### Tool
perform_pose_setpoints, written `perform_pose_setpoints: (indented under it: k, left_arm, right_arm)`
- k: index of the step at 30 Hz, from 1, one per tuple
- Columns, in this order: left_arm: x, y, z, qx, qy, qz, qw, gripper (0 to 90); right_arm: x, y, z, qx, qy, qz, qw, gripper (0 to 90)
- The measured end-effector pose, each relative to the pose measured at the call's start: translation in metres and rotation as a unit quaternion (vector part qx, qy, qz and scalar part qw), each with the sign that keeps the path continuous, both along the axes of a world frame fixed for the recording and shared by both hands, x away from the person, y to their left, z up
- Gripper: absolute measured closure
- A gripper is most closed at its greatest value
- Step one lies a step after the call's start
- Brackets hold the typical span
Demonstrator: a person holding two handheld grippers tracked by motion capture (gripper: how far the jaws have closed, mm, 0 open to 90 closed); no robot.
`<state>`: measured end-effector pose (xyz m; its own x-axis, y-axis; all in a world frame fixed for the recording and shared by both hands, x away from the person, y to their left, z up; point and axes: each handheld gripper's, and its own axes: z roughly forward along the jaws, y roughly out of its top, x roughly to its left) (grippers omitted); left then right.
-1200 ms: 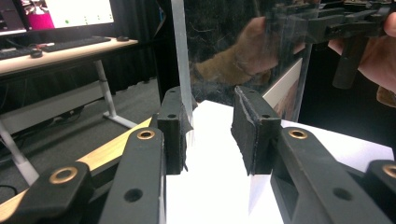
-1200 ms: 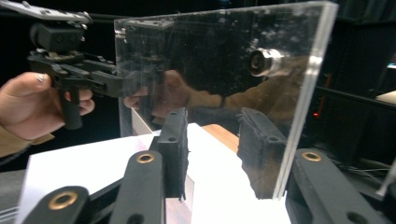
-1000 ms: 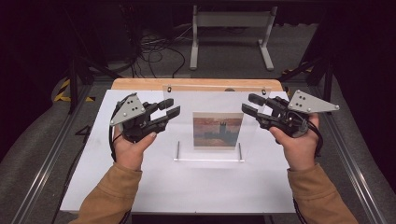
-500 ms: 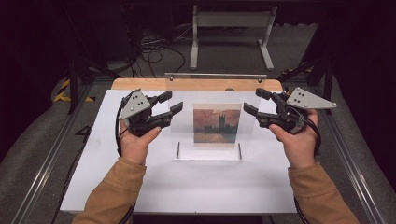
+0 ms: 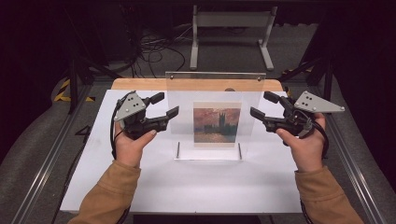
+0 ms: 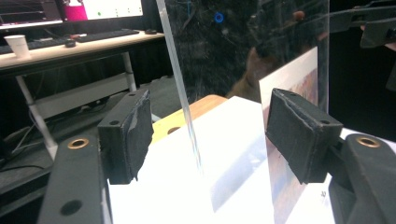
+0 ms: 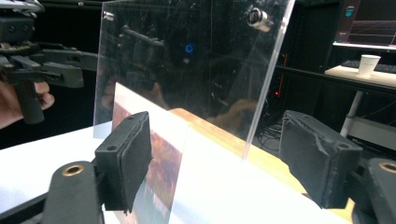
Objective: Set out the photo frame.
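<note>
High view first: I see the clear stand [image 5: 215,112] upright near the middle of the white table [image 5: 187,182], with my left tool [image 5: 164,105] just off its left edge and my right tool [image 5: 262,104] just off its right edge, both at about the height of the picture [image 5: 216,124] mounted in the panel. From the left gripper view, the panel's near edge [image 6: 184,93] runs up between my two black pads [image 6: 133,133], which stand wide apart and touch nothing, so the left tool is open around the edge without gripping it. From the right gripper view it is the same on the other side: the panel [image 7: 187,60] and its edge sit between spread pads [image 7: 133,154], so the right tool is open too, with the left tool [image 7: 77,63] visible through the plastic. The stand's long axis is vertical, its broad face turned toward me, and the picture faces me as well; its foot lies flat on the table. A metal stud [image 7: 258,17] shows near one top corner. The table is a white sheet with a strip of bare wood [image 5: 140,84] along its far end. Beyond it the room is dark, with a grey floor, loose cables [image 5: 154,46] and a pale metal frame [image 5: 231,28]; the gripper views catch a desk with a paper cup [image 6: 17,45] and a keyboard [image 6: 107,34].
</note>
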<state>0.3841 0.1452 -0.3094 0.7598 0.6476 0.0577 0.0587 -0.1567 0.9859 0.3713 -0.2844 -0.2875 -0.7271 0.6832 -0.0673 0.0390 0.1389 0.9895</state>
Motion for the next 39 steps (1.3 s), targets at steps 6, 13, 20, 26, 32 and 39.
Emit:
perform_pose_setpoints:
  k: [6, 13, 20, 26, 32, 39]
  left_arm:
    - [-0.014, 0.014, -0.003, 0.008, 0.009, -0.006, 0.9999, 30.2]
    - [-0.031, 0.031, -0.013, 0.033, 0.027, -0.003, 0.9991, 29.5]
    - [-0.046, 0.053, -0.03, 0.044, 0.039, 0.006, 0.9982, 28.5]
    - [-0.053, 0.07, -0.048, 0.049, 0.059, 0.019, 0.9969, 28.2]
    - [-0.058, 0.083, -0.064, 0.058, 0.079, 0.027, 0.9949, 25.0]
    - [-0.059, 0.095, -0.09, 0.05, 0.102, 0.036, 0.9928, 23.2]
  right_arm:
    - [-0.014, -0.01, -0.001, -0.013, 0.005, -0.001, 0.9999, 24.7]
    - [-0.031, -0.025, -0.009, -0.023, 0.015, -0.008, 0.9996, 23.2]
    - [-0.045, -0.045, -0.023, -0.034, 0.035, -0.02, 0.9986, 22.2]
    - [-0.056, -0.059, -0.037, -0.043, 0.052, -0.024, 0.9974, 21.7]
    - [-0.061, -0.068, -0.053, -0.047, 0.072, -0.029, 0.9959, 20.2]
    - [-0.061, -0.074, -0.075, -0.046, 0.091, -0.027, 0.9944, 18.5]
